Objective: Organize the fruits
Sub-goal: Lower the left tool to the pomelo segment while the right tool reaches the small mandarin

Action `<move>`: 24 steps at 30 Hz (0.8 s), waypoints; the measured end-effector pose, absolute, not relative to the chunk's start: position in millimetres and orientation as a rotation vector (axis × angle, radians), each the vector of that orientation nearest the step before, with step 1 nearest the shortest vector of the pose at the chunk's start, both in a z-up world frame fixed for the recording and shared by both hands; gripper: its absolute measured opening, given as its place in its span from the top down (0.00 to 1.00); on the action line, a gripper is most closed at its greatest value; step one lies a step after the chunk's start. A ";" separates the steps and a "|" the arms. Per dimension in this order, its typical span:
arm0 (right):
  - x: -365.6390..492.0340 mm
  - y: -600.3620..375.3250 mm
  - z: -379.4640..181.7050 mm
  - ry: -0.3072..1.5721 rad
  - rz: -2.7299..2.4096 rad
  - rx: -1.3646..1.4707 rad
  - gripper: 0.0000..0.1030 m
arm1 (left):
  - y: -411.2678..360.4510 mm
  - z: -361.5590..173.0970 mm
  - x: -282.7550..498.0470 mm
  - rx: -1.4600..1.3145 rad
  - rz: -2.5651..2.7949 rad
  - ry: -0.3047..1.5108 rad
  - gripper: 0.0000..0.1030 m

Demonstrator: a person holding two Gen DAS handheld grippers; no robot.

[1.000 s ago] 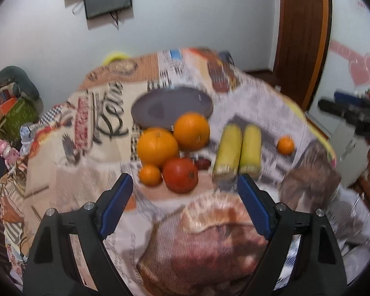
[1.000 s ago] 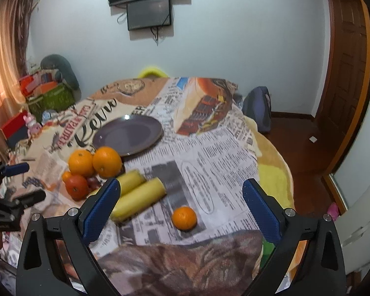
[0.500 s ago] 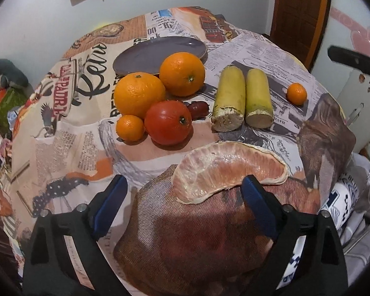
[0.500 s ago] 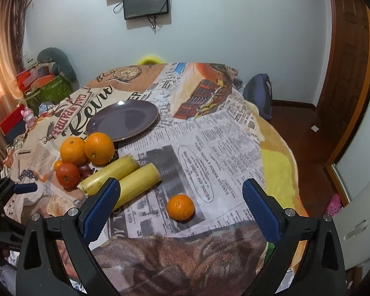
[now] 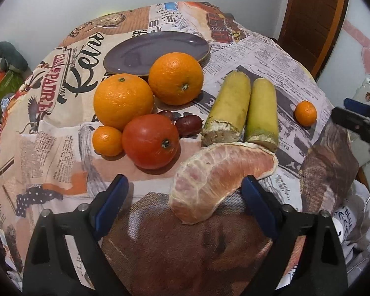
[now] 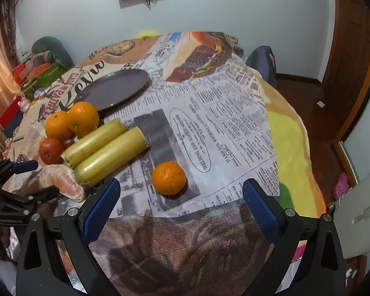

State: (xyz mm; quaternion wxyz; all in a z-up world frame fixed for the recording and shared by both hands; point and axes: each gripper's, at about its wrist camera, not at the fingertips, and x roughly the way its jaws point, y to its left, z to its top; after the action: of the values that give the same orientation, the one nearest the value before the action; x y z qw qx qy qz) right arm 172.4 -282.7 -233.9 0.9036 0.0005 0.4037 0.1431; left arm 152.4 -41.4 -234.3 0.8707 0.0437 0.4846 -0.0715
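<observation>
left wrist view had my left gripper point(image 5: 185, 197) spread wide and empty over a pomelo wedge point(image 5: 219, 177) on the tabletop point(image 5: 271, 56). my right gripper point(image 6: 181, 201) gaped empty near a small orange point(image 6: 168, 178).

Surface: round surface point(image 6: 293, 133) draped in a newsprint-and-poster patterned cloth point(image 6: 229, 113), yellow underlayer showing at its right edge.
Plate: flat round purple ceramic plate point(image 5: 145, 51) on the far part, nothing on it.
Large oranges: two big round oranges point(image 5: 123, 101) point(image 5: 176, 77), touching each other, just in front of the plate.
Tomato: red round tomato point(image 5: 150, 141), touching the nearer orange.
Small citrus, left: small orange mandarin point(image 5: 107, 140), beside the tomato.
Small citrus, right: lone small mandarin point(image 6: 169, 178), well apart from the cluster.
Dark fruits: two small dark red fruits point(image 5: 188, 124) between the tomato and the stalks.
Stalks: two yellow-green cut cylindrical stalks point(image 5: 225, 109) point(image 5: 262, 113), side by side, touching.
Segment: peeled pink pomelo segment point(image 5: 217, 177), near edge, on a brown printed patch.
</observation>
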 end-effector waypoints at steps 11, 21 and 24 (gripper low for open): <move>184.8 -270.8 -257.9 0.895 0.347 0.003 0.20 | -65.4 -243.0 160.8 0.169 -0.251 1.033 0.16; 191.1 -265.2 -266.8 0.915 0.377 0.009 0.35 | -76.9 -247.8 176.7 0.120 -0.299 1.031 0.33; 193.5 -263.0 -266.5 0.912 0.377 0.001 0.45 | -82.3 -246.2 176.7 0.138 -0.309 1.017 0.43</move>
State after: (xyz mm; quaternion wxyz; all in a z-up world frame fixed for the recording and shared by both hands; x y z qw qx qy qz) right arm 193.5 -263.0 -266.5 0.8806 0.0006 0.4378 0.1811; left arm 176.7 -82.3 -246.2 0.8599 0.0655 0.4843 -0.1471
